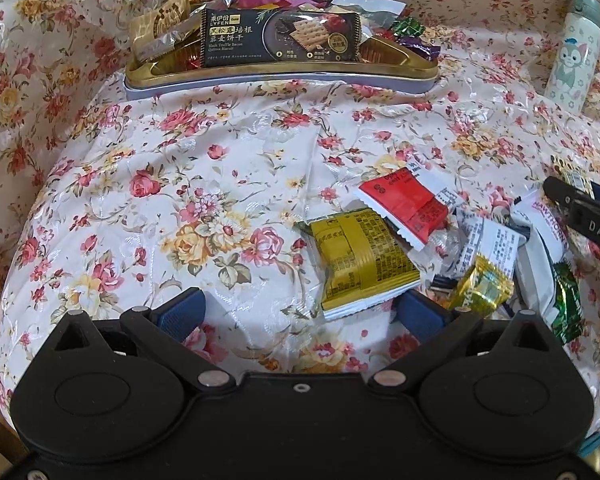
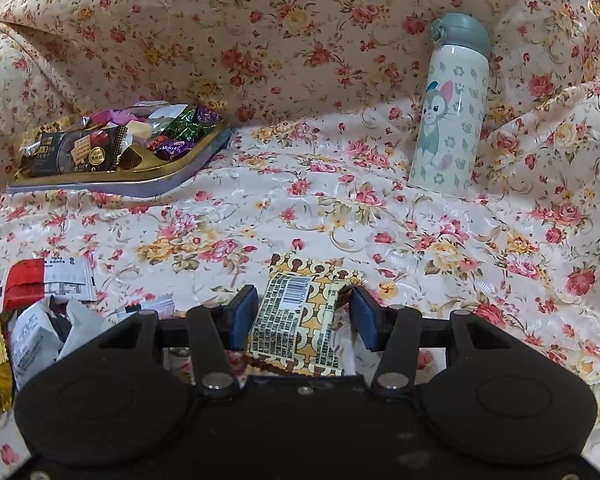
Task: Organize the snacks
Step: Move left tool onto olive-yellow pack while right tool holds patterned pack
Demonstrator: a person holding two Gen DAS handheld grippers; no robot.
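Now right gripper (image 2: 304,312) straddles patterned snack packet (image 2: 296,320), pads apart; left gripper (image 1: 300,312) spread, empty.

Snack tin (image 2: 172,178) far left, bottle (image 2: 450,120) right (loose packets (image 2: 48,284) nearer)

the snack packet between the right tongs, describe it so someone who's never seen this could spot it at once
On the floral tablecloth, well in front of the cartoon-cat bottle, the right tongs straddle one flat packet. It is cream-yellow with a brown geometric pattern and shows a barcode and dense print. The red-and-white sachet and the other wrappers beside it lie apart to the left.
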